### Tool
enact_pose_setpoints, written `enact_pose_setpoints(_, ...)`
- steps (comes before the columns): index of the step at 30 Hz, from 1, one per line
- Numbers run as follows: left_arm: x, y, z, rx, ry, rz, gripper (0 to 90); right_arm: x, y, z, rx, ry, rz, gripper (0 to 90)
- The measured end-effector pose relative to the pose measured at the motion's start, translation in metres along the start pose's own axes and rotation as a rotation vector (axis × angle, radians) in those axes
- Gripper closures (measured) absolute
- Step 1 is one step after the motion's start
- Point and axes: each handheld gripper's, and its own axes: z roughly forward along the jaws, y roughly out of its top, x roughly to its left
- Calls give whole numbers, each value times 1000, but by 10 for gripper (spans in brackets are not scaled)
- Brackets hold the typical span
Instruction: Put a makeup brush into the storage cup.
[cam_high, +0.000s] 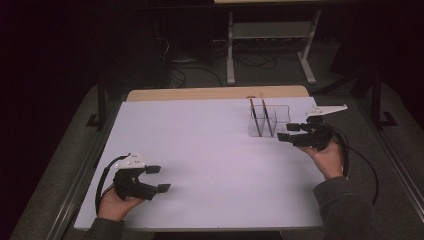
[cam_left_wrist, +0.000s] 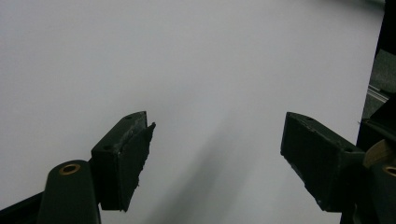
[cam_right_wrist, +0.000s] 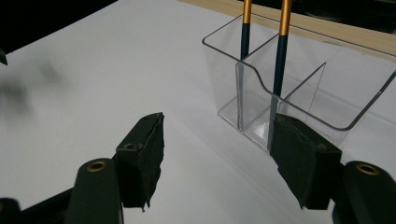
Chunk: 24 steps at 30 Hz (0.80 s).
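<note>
A clear plastic holder (cam_high: 270, 121) with divided compartments stands at the back right of the white table (cam_high: 210, 165). Two dark pencils with orange tops (cam_high: 259, 116) lean upright in it, one per compartment; in the right gripper view the holder (cam_right_wrist: 299, 88) and a pencil (cam_right_wrist: 280, 56) sit just ahead. My right gripper (cam_high: 289, 132) hovers just right of the holder, open, nothing between its jaws (cam_right_wrist: 217, 154). My left gripper (cam_high: 158, 179) rests at the front left, open over bare table (cam_left_wrist: 217, 158).
A wooden strip (cam_high: 215, 93) runs along the table's far edge. Beyond it stand a metal stand's legs (cam_high: 270, 50) and cables on a dark floor. Metal rails (cam_high: 75, 190) border the table's left and right sides.
</note>
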Motion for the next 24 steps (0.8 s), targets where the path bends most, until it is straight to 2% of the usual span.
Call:
enact_pose_setpoints(12, 0, -1, -2, 6, 6, -7, 232, 8, -5, 0, 10, -1, -24, 333)
enact_pose_setpoints(22, 0, -1, -2, 6, 7, -8, 231, 11, -13, 0, 13, 6, -7, 320)
enact_pose_setpoints(24, 0, -1, -2, 7, 8, -5, 232, 13, -14, -1, 16, 8, 8, 320)
